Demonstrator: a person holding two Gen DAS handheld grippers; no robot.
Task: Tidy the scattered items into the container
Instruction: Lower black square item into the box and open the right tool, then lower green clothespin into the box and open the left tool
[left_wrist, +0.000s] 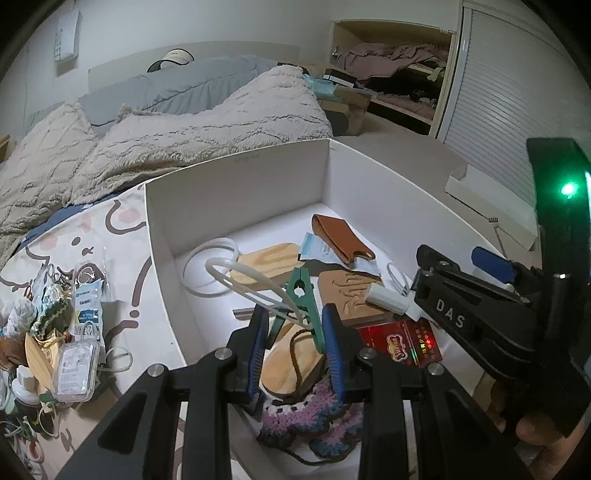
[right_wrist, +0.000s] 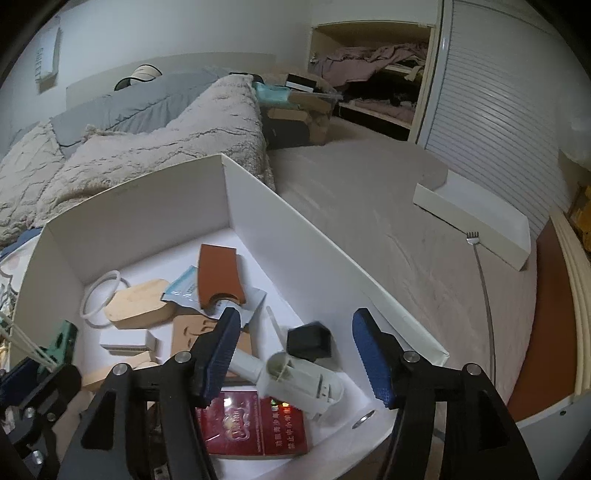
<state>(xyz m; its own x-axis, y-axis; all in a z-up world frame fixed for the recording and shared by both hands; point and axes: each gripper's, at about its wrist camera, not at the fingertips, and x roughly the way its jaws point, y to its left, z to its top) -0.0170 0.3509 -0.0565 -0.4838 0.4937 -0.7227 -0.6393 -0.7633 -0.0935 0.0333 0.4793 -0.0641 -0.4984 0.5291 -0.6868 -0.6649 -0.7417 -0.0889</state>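
Note:
A white open box (left_wrist: 236, 173) stands on the bed; it also shows in the right wrist view (right_wrist: 140, 184). Inside lie a brown leather sleeve (left_wrist: 340, 236), wooden pieces (left_wrist: 266, 264), a white ring (left_wrist: 207, 269), a red packet (left_wrist: 402, 341) and a crocheted piece (left_wrist: 306, 417). My left gripper (left_wrist: 297, 332) is shut on a green clothespin (left_wrist: 301, 306) with a white loop, held over the box. My right gripper (right_wrist: 295, 354) is open over the box, above a white plastic gadget (right_wrist: 295, 380) and a black cube (right_wrist: 308, 341). Whether the gadget rests or falls is unclear.
Several scattered items (left_wrist: 62, 332) lie on the patterned sheet left of the box. A fluffy beige blanket (left_wrist: 166, 140) lies behind. The box lid (right_wrist: 476, 218) and a metal back scratcher (right_wrist: 485, 288) lie on the mattress to the right. An open wardrobe (right_wrist: 369, 74) stands beyond.

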